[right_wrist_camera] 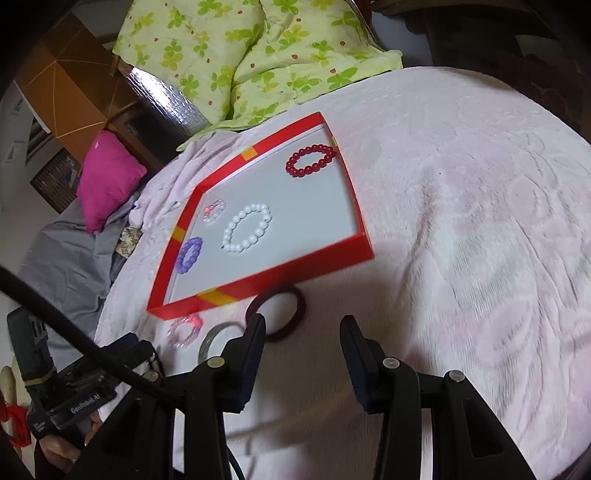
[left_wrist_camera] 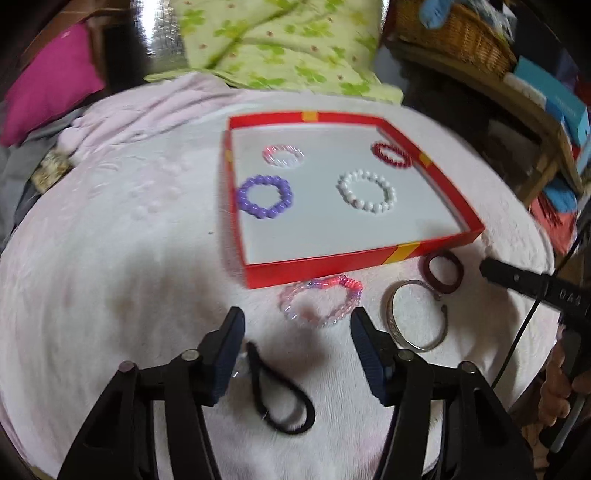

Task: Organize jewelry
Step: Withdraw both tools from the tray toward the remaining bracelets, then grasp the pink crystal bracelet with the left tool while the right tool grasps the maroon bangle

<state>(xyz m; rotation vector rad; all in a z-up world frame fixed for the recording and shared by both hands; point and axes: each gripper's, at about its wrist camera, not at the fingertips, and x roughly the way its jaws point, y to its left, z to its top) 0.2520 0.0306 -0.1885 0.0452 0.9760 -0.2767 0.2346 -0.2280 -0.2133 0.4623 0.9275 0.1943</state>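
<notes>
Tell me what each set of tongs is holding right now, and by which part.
Nothing is held. The left tongs are open over the pink beaded bracelet; the right tongs are open beside the dark red bangle.

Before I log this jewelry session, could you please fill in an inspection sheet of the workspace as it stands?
Surface: pale pink blanket on a bed.
Job's things: red tray holds purple, white, dark red and clear pink bead bracelets. Outside it: pink crystal bracelet, silver bangle, maroon bangle, black hair tie.
Clutter: nothing seen on the blanket.
Grippers: left tongs and right tongs open, empty.
Cables: black cable by the left tongs.
Surroundings: green floral quilt, magenta pillow, wicker basket.
</notes>
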